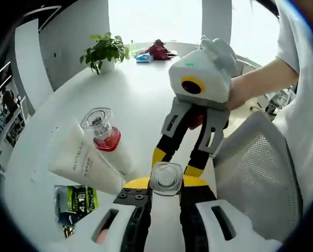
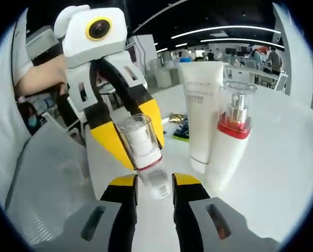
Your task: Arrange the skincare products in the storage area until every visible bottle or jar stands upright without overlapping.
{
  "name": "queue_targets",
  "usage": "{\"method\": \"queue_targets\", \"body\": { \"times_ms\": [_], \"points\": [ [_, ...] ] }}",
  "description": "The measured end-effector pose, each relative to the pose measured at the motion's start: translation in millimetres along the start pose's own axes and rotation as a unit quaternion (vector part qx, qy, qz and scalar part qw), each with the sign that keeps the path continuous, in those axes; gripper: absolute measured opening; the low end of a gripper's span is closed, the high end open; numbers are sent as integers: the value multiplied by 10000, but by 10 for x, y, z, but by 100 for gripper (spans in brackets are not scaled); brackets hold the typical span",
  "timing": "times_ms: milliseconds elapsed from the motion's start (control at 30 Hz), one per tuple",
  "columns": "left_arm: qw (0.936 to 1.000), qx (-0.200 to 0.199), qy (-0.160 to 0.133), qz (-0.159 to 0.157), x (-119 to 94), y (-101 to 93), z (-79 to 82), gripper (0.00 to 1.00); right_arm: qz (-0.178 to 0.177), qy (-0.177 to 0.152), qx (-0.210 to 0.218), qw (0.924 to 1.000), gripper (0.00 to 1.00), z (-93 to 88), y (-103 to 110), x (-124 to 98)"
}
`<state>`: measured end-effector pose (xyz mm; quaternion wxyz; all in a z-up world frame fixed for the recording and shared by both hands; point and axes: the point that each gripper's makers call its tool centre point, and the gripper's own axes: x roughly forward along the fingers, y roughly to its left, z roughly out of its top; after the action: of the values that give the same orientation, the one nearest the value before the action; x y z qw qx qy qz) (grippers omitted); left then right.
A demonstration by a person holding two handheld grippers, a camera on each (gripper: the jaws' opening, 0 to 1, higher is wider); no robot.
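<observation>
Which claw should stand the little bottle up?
Right, probably. The right claw flanks the little bottle low on its body from the side, while the left claw faces its cap end-on.

I saw hard daylight blowing out the window behind the leafy green potted plant [image 1: 104, 51] in the left gripper view, washing the glossy white round table [image 1: 130, 94] with glare. In the right gripper view, ceiling strip lights glowed over a dim office. Fisheye bending curved both edges; the nearest parts looked soft.
</observation>
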<state>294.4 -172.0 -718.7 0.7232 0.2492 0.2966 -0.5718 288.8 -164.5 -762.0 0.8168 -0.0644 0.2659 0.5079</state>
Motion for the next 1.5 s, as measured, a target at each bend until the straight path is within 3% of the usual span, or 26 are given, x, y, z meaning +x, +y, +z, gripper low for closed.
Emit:
{"method": "queue_targets", "body": {
  "times_ms": [167, 733, 833, 1267, 1500],
  "points": [
    [9998, 49, 174, 62, 76, 42, -61, 24, -133, 45, 13, 9999, 27, -36, -87, 55],
    [9992, 134, 327, 183, 206, 123, -175, 25, -217, 293, -192, 9992, 22, -77, -118, 148],
    [9996, 36, 203, 196, 212, 145, -142, 25, -234, 277, -159, 9992, 22, -93, -134, 156],
    [9994, -160, 214, 212, 215, 133, -161, 30, -254, 350, -182, 9989, 22, -139, -147, 163],
    [9981, -349, 236, 443, 168, 206, -246, 33, -289, 393, -178, 9986, 24, -152, -162, 142]
  ]
}}
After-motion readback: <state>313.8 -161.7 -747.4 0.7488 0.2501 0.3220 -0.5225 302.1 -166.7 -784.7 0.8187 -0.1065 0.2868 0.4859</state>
